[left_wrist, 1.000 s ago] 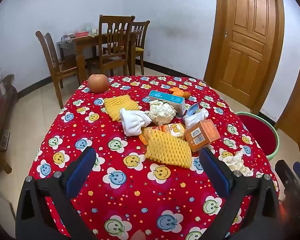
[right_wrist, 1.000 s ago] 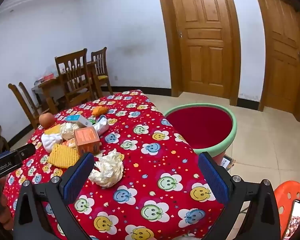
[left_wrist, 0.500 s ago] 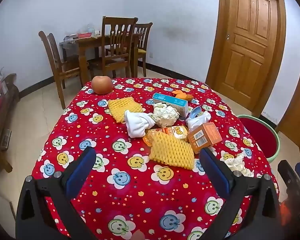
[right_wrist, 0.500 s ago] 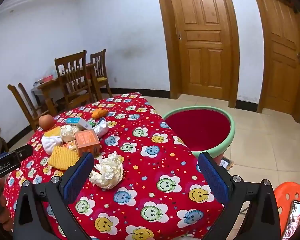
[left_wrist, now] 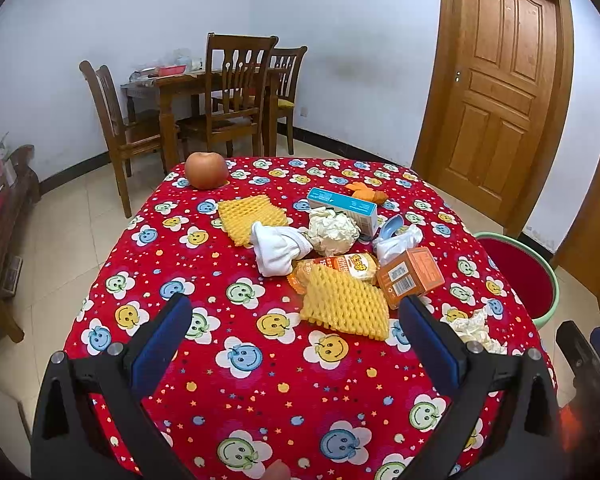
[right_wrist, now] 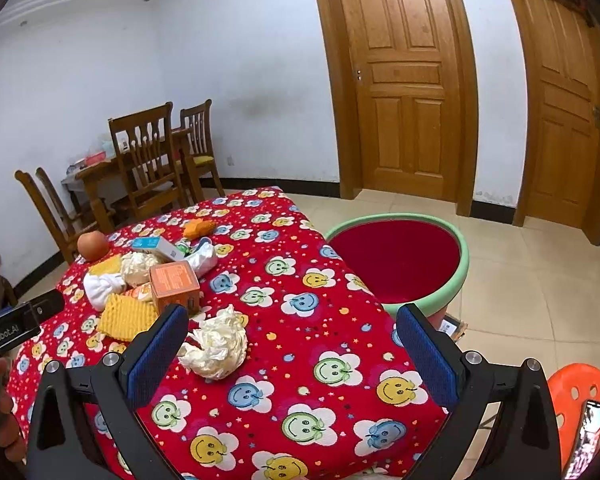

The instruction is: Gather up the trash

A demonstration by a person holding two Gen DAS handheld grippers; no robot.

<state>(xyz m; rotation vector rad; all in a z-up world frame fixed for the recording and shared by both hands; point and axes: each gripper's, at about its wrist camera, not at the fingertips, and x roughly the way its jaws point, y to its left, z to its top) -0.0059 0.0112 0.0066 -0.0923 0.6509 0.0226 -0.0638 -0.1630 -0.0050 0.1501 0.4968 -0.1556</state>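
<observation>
Trash lies on the red smiley tablecloth [left_wrist: 236, 396]: two yellow foam nets [left_wrist: 346, 306], an orange carton [left_wrist: 412, 278], a crumpled white tissue [right_wrist: 216, 346], a paper ball [left_wrist: 334, 230], a white sock-like cloth [left_wrist: 278, 248], a snack wrapper [left_wrist: 352, 265] and a blue-white box [left_wrist: 342, 206]. A green bin with red lining [right_wrist: 400, 260] stands on the floor to the table's right. My left gripper [left_wrist: 296, 338] is open and empty over the near table. My right gripper [right_wrist: 290, 350] is open and empty, with the tissue by its left finger.
An apple [left_wrist: 206, 170] sits at the table's far left corner. Wooden chairs and a dining table [left_wrist: 220, 100] stand behind. Two wooden doors [right_wrist: 404, 92] are at the right. An orange stool [right_wrist: 580, 392] with a phone on it is at lower right.
Both grippers have drawn back and risen slightly, so the table looks a little farther away. Both stay open. Nothing on the table has moved.
</observation>
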